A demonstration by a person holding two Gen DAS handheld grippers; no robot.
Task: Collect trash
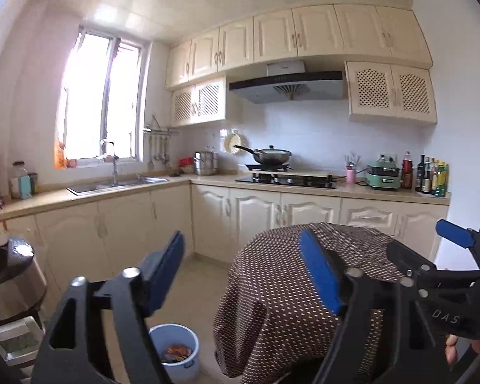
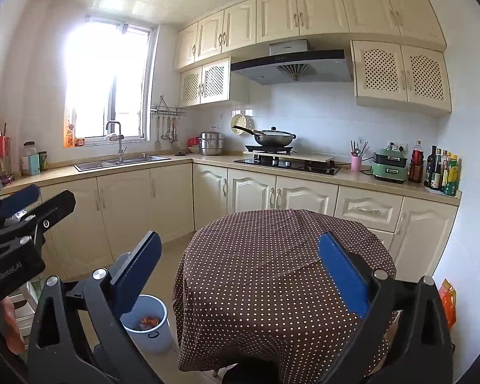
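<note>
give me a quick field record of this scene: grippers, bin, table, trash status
left gripper: open, holding nothing
right gripper: open, holding nothing
bin: pale blue, on the floor left of the table, orange scraps inside
table: round, brown dotted cloth, no trash visible on top
setting: kitchen, wok on the stove
trash status: looks collected into the bin

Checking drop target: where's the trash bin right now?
The pale blue bin stands on the floor just left of the polka-dot table, low-left in both views, with orange trash inside, in front of the lower cabinets.
</note>
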